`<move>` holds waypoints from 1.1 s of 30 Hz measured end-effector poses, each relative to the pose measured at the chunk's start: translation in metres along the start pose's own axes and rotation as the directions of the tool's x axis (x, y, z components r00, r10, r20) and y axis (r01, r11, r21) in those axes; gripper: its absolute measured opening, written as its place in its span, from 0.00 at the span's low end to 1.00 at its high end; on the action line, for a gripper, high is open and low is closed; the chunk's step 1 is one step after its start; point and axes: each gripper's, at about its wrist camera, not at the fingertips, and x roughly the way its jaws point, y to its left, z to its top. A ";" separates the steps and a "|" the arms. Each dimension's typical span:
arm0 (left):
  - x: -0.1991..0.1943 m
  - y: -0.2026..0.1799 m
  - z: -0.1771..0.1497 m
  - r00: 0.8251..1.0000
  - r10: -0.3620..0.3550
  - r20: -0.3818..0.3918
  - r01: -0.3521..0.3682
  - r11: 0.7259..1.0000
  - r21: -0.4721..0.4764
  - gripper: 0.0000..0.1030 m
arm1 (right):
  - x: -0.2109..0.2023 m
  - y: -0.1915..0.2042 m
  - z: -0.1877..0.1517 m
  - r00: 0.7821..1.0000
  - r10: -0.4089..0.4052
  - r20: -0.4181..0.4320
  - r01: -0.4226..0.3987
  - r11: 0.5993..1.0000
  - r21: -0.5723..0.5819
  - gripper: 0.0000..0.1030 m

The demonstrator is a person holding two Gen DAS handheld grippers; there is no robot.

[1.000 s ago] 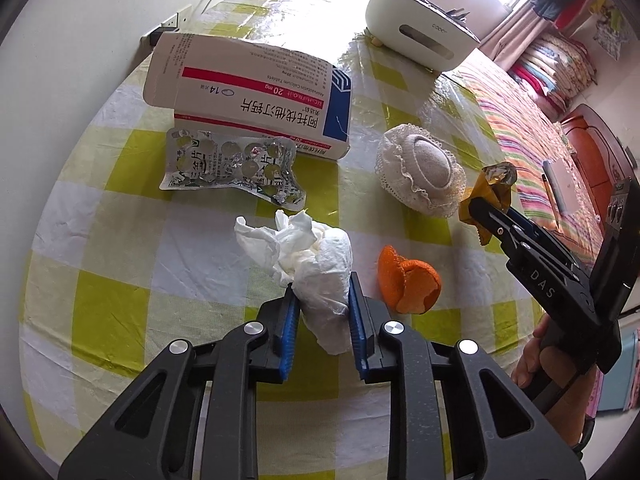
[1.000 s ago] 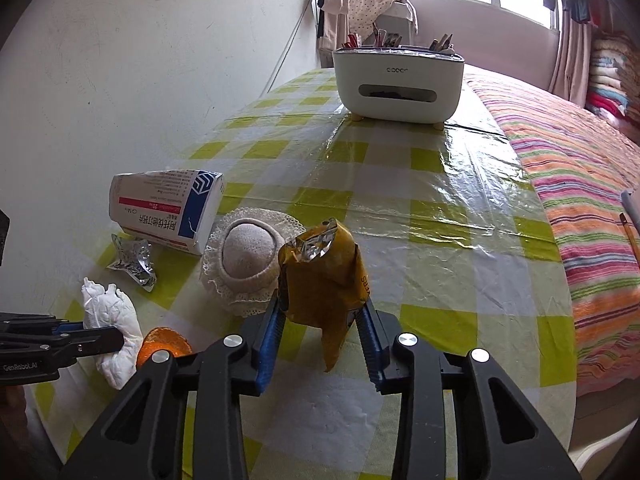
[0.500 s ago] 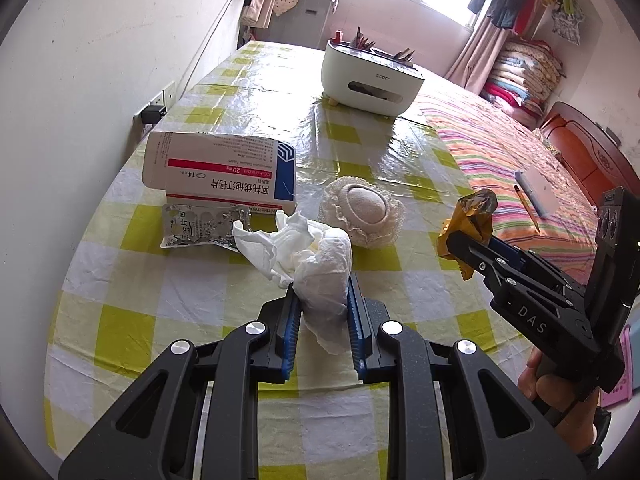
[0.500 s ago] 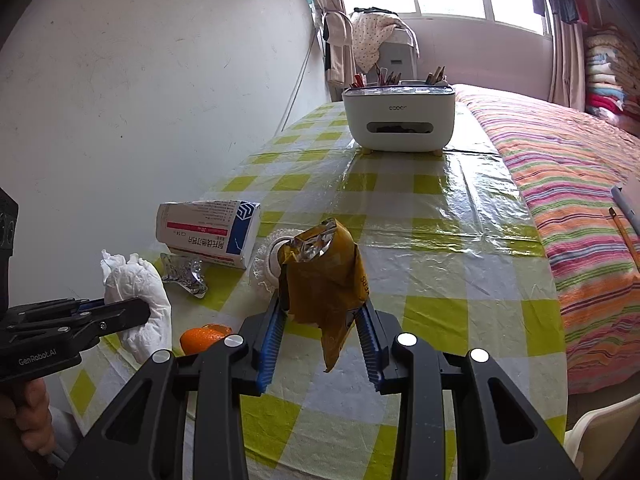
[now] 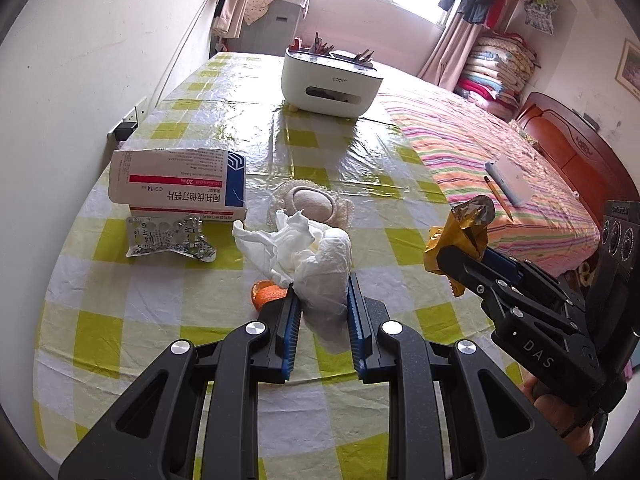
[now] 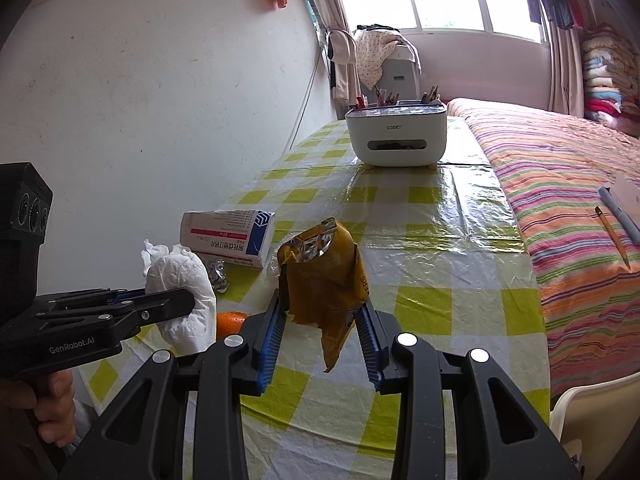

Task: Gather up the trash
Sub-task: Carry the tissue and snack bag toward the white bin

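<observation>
My left gripper [image 5: 322, 304] is shut on a crumpled white tissue [image 5: 316, 256] and holds it above the checked table [image 5: 120, 320]. It also shows in the right wrist view [image 6: 180, 280]. My right gripper [image 6: 320, 320] is shut on a crumpled yellow-brown snack wrapper [image 6: 324, 276], lifted off the table; the wrapper also shows in the left wrist view [image 5: 460, 236]. An orange peel [image 5: 266, 294] lies on the table below the tissue. An empty blister pack [image 5: 168, 236] lies beside a medicine box [image 5: 180, 184].
A round lace-edged pad [image 5: 312, 202] lies behind the tissue. A white organizer box [image 5: 330, 82] stands at the far end. A striped bed [image 5: 500, 168] with a pencil and a pad borders the table's right side. A wall runs along the left.
Both grippers have risen and pulled back from the table with their loads still held. The orange peel now sits just under the left fingers.
</observation>
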 end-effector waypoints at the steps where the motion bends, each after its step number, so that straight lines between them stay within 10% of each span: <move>1: 0.000 -0.002 0.000 1.000 -0.003 0.000 0.003 1.000 0.004 0.20 | -0.004 -0.001 -0.001 1.000 0.003 0.004 -0.003 1.000 0.004 0.33; 33: 0.009 -0.097 -0.025 0.995 -0.097 -0.008 0.096 0.978 0.183 0.20 | -0.105 -0.093 -0.047 0.971 -0.203 0.125 0.158 0.941 0.299 0.33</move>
